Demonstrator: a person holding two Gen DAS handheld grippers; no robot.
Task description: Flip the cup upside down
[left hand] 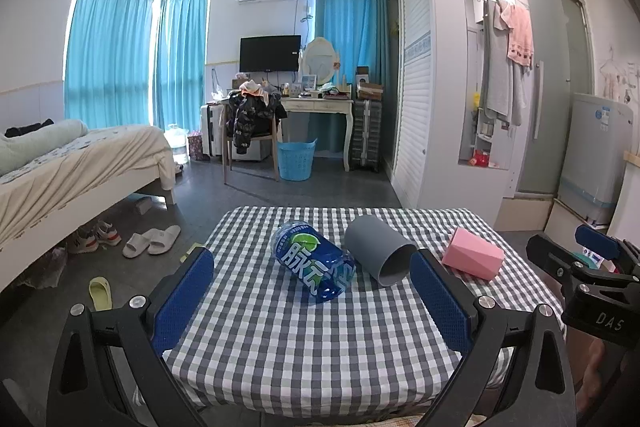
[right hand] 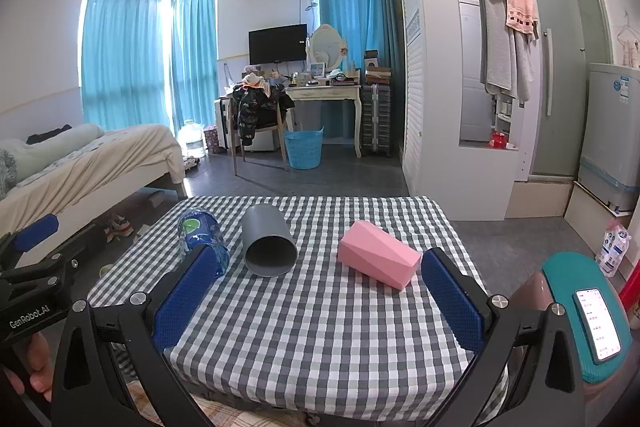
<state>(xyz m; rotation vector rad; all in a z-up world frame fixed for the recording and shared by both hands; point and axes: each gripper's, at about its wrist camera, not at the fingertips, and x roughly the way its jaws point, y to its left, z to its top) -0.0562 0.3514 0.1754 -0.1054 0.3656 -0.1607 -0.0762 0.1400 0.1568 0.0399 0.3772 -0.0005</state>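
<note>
Three cups lie on their sides on the checked tablecloth. A blue printed cup lies at the left, a grey cup in the middle with its mouth toward me, and a pink faceted cup at the right. They also show in the right wrist view: blue cup, grey cup, pink cup. My left gripper is open and empty, above the near table, short of the blue and grey cups. My right gripper is open and empty, short of the grey and pink cups.
The small table stands in a bedroom. A bed is at the left, slippers on the floor, a wardrobe at the right. A phone on a teal stool sits at the right of the table.
</note>
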